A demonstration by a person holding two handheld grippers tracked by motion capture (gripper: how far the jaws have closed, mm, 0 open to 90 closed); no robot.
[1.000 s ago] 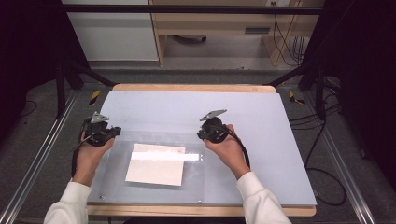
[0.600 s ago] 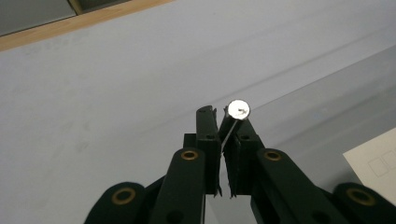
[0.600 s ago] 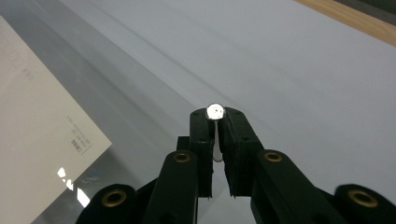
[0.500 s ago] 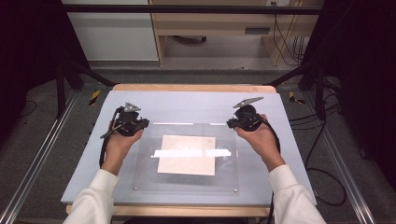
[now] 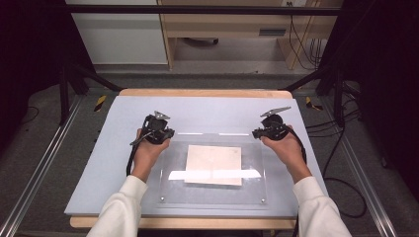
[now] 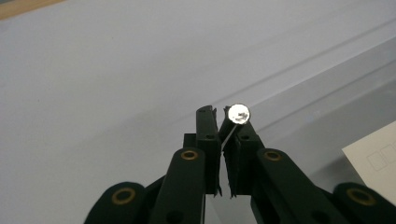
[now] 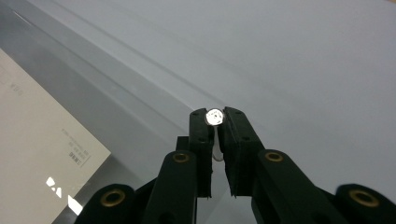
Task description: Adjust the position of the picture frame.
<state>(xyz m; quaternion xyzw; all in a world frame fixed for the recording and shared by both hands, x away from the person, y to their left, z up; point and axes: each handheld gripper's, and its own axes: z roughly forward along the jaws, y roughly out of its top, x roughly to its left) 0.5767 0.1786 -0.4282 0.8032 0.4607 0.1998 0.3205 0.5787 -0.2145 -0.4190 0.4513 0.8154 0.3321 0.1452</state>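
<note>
The left hand-held gripper [image 5: 159, 132] and the right hand-held gripper [image 5: 269, 131] each pinch a far corner standoff of the clear acrylic sheet [image 5: 213, 195] covering the paper [image 5: 214, 163]. Likely mid-placement; next, an even lowering. Beneath, a pale blue table [image 5: 118, 148]; beyond, grey floor [image 5: 232, 78].
</note>
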